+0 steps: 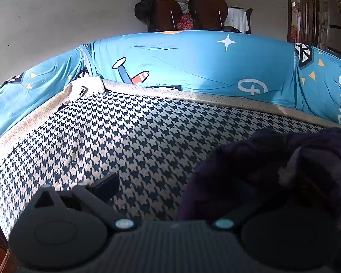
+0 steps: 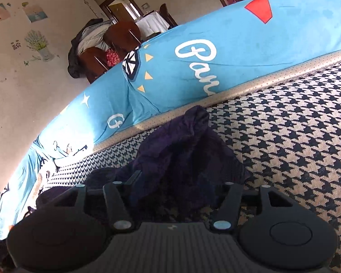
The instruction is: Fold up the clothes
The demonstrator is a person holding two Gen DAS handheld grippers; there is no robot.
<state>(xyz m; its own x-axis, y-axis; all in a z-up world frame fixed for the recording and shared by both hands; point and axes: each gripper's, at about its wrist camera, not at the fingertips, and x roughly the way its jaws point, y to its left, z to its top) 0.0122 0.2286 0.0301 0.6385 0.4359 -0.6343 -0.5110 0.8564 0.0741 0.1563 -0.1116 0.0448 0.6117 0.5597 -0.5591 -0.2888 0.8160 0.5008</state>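
Dark purple garment (image 2: 184, 159) bunched on houndstooth sofa seat (image 1: 129, 141), unfolded. Left tool (image 1: 193, 182) spread wide, empty, garment at 3 o'clock. Right tool (image 2: 179, 188) half-spread, jaws astride cloth, no grip. Folding all left.

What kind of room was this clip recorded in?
Most likely a home living and dining area. A sofa seat with a houndstooth cover and a blue cartoon-print backrest cover holds a dark purple garment; behind stand wooden chairs draped with coats, and a white-clothed table.
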